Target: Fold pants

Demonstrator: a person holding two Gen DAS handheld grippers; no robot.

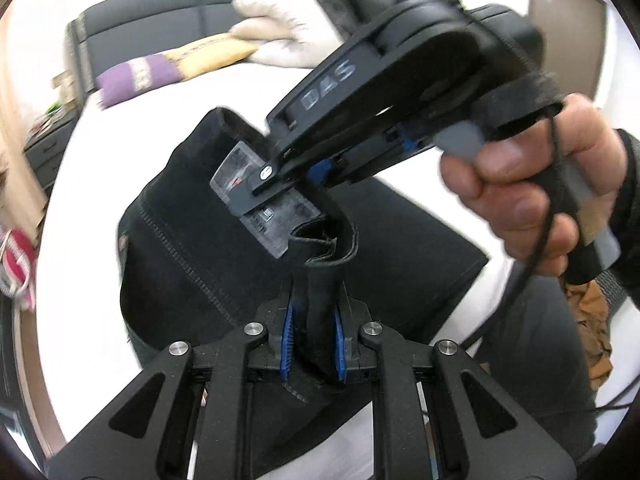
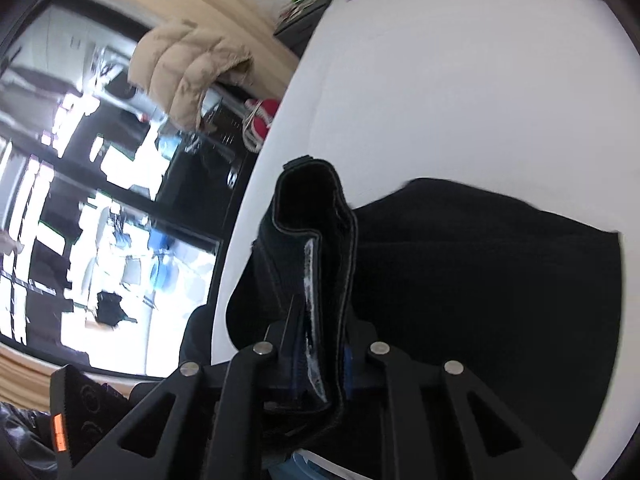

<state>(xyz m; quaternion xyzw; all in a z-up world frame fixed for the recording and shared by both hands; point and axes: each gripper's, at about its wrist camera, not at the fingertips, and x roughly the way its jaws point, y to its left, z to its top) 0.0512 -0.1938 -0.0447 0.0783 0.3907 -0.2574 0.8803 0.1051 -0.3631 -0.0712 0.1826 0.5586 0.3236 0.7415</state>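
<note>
Above the white bed (image 2: 460, 80), both our left tool (image 1: 313, 332) and right tool (image 2: 320, 354) pinch the black pants (image 1: 192, 248), lifted and partly folded, with laying flat left, we judge.

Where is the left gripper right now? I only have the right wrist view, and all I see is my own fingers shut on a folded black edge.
Observer: The left gripper is shut on a bunched strip of the black pants, raised above the white surface.
Operator: How near is that to my grip?
Observer: Close. The right gripper clamps the same raised edge just beyond the left one's fingertips.
Operator: Anything trailing near the fabric?
Observer: A black cable hangs down past the hand that holds the right gripper, off to the side of the pants.
</note>
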